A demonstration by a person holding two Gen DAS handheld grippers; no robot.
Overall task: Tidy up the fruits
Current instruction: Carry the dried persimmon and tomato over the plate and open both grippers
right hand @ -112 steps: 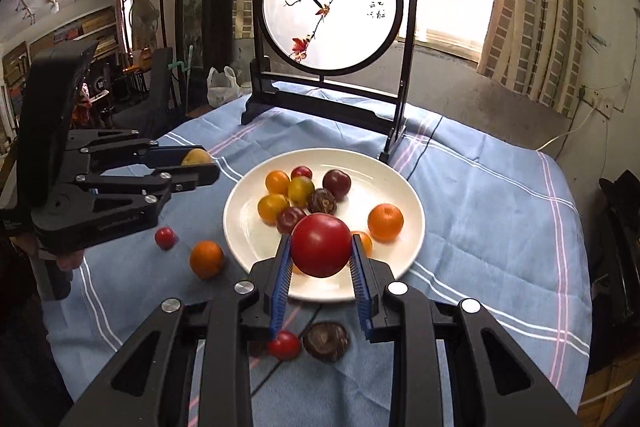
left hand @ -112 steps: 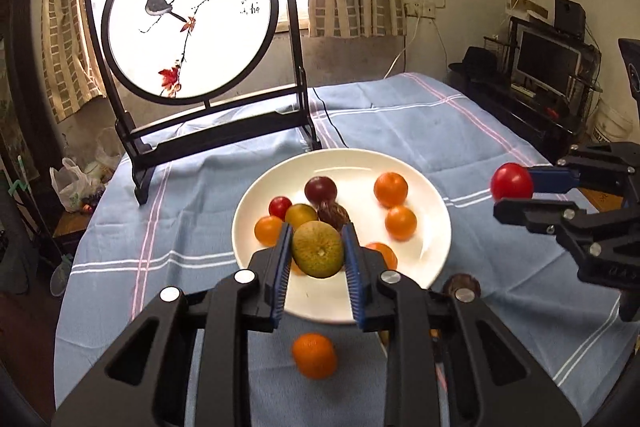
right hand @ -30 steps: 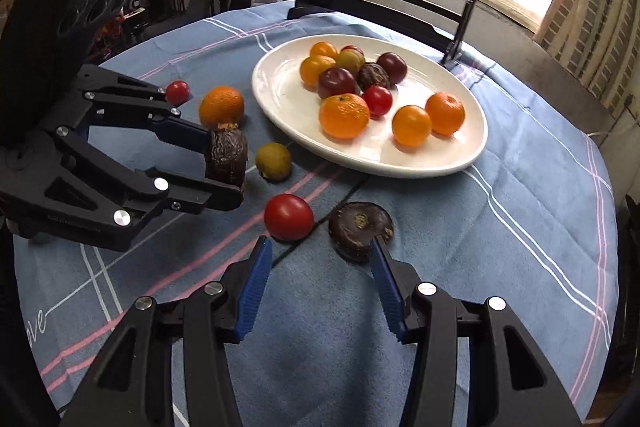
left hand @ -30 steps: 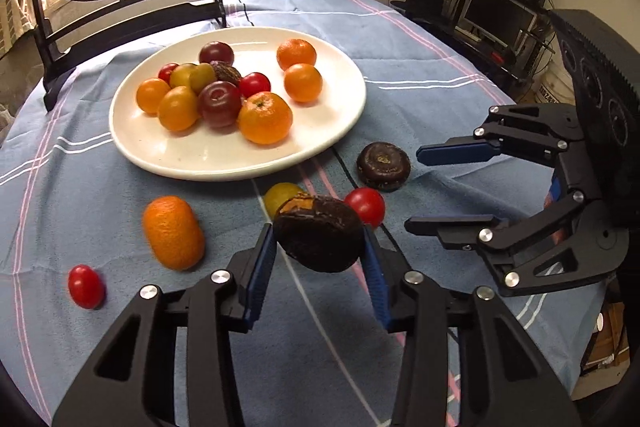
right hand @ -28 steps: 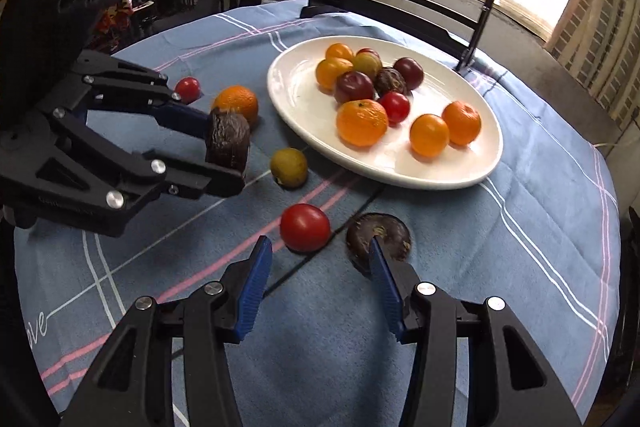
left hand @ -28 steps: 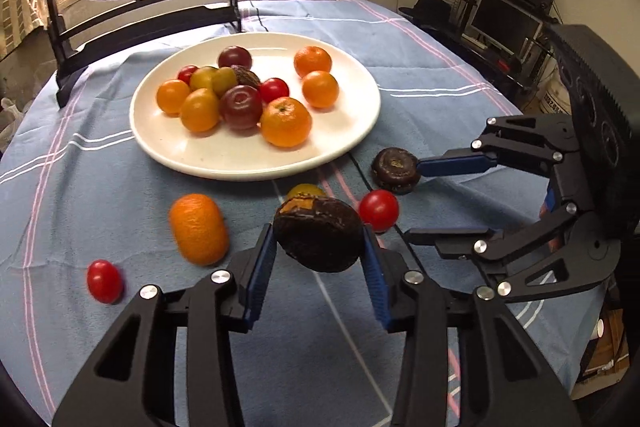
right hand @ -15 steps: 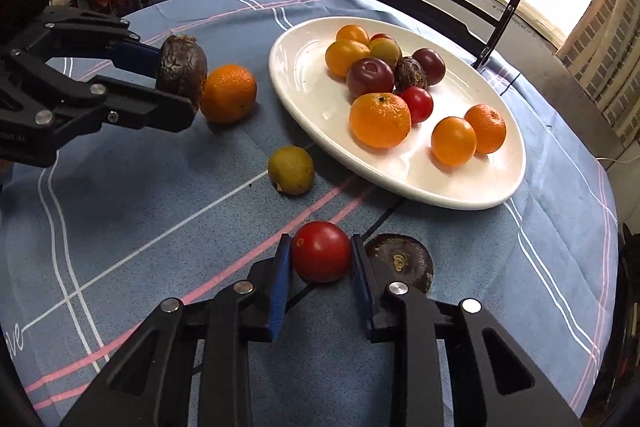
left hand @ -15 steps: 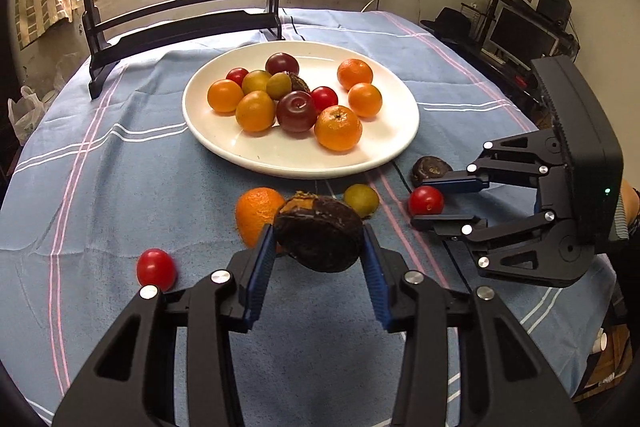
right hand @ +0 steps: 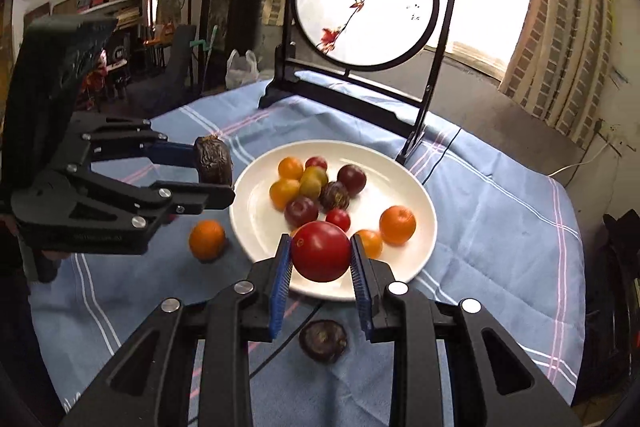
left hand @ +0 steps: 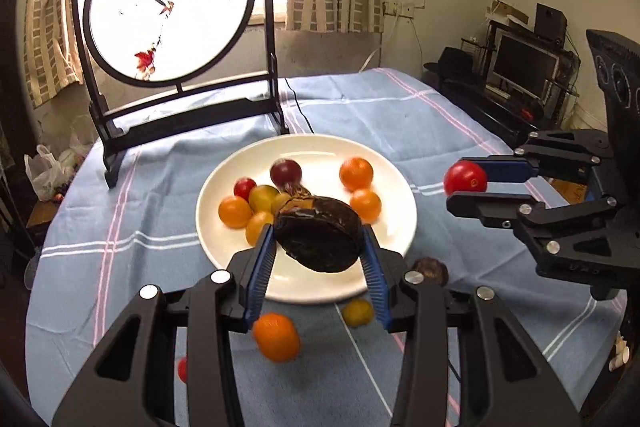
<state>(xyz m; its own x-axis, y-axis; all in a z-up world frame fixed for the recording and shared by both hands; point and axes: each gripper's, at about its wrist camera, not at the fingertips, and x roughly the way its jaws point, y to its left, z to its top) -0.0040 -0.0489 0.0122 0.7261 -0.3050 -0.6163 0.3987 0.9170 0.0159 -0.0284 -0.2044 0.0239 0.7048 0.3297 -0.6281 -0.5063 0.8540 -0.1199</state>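
Left wrist: yellow fruit (left hand: 359,311) visible | left fingers (left hand: 320,247) clamp dark fruit (left hand: 320,233) | right fingers (right hand: 321,259) clamp tomato (right hand: 321,256)

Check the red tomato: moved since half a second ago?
Yes. The red tomato has left the blue tablecloth beside the dark wrinkled fruit; the right gripper holds it raised above the white plate near edge.

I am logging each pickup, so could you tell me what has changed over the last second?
The right gripper, open over the cloth a second ago, closed on the red tomato and lifted it toward the white plate. The left gripper rose too, still clamping the dark wrinkled fruit. The loose orange stayed on the tablecloth.
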